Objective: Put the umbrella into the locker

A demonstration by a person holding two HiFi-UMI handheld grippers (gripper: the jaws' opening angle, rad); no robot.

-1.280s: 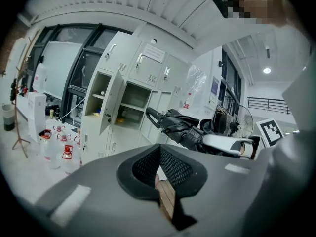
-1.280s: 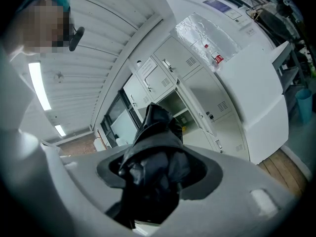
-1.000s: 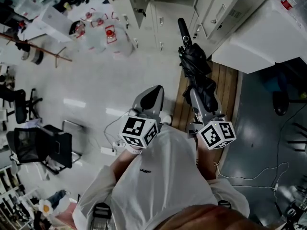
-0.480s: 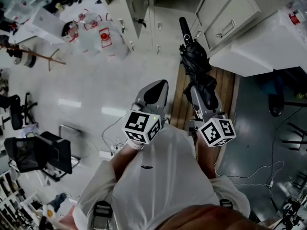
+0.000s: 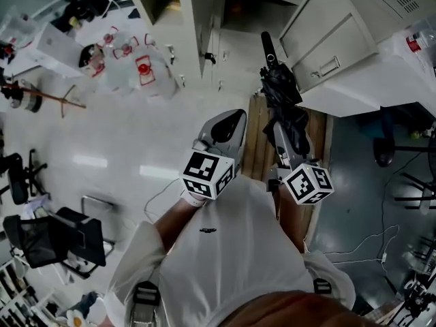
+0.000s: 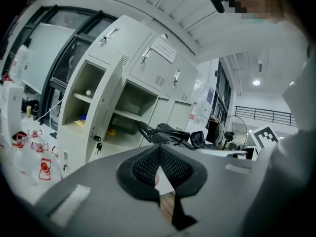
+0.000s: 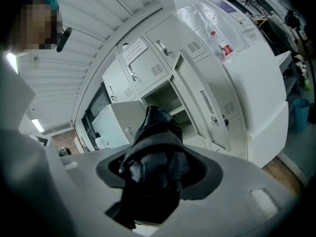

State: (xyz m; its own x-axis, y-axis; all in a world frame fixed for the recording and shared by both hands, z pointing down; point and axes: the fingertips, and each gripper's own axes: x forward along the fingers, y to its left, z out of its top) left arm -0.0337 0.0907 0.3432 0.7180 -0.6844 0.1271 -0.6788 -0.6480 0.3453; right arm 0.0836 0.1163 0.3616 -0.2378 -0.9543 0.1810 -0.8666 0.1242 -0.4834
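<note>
Carry step: right gripper pinches the folded black umbrella, handle-first and short of the open locker, left gripper pressed together, empty; next likely needs feeding it into a compartment.

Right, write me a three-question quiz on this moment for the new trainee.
1. Multiple choice: which one holds the umbrella? A: the left hand-held gripper. B: the right hand-held gripper. C: neither.
2. True or false: every locker door in view is shut.
3. Fill in: the left hand-held gripper's jaws have ___ between them.

Key
1. B: its jaws are clamped round the folded black umbrella.
2. False: an open locker shows ahead, its door swung aside.
3. Nothing: its jaws meet at the tips, empty.
</note>
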